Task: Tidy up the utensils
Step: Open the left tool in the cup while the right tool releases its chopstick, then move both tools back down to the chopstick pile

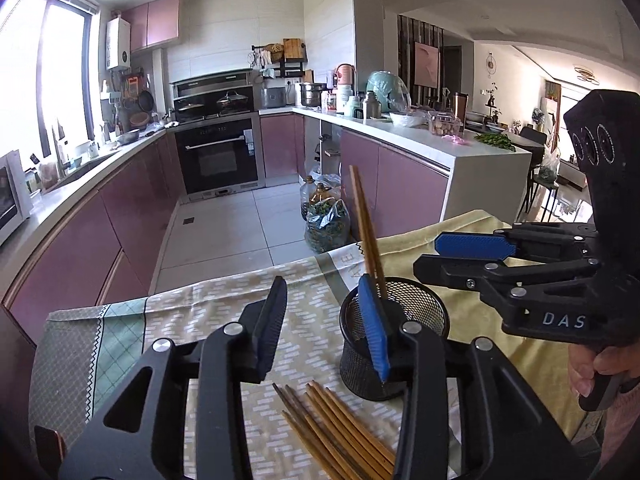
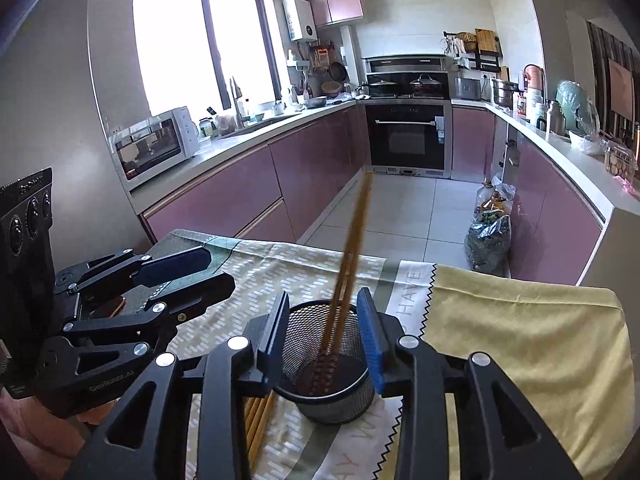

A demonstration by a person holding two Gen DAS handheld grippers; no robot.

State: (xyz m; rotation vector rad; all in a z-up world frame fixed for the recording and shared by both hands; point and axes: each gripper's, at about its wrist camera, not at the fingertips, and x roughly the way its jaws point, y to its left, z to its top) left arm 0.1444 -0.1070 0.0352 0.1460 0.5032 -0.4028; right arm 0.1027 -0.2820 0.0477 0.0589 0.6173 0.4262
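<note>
On the cloth-covered counter (image 2: 520, 328) stands the mesh cup (image 2: 326, 360), two chopsticks (image 2: 352, 248) upright inside, long axes near vertical, tips leaning slightly away. More loose chopsticks (image 1: 336, 424) lie flat before it. The right gripper (image 2: 326, 340) straddles the cup, released; the left gripper (image 1: 326, 328) is also released, empty. A nudged rim could tip the cup.

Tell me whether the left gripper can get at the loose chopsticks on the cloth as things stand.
Probably yes. The loose chopsticks lie bare on the cloth just under the left gripper, whose jaws are open and empty. The mesh cup stands close beside its right finger, so it may need to shift away first.
</note>
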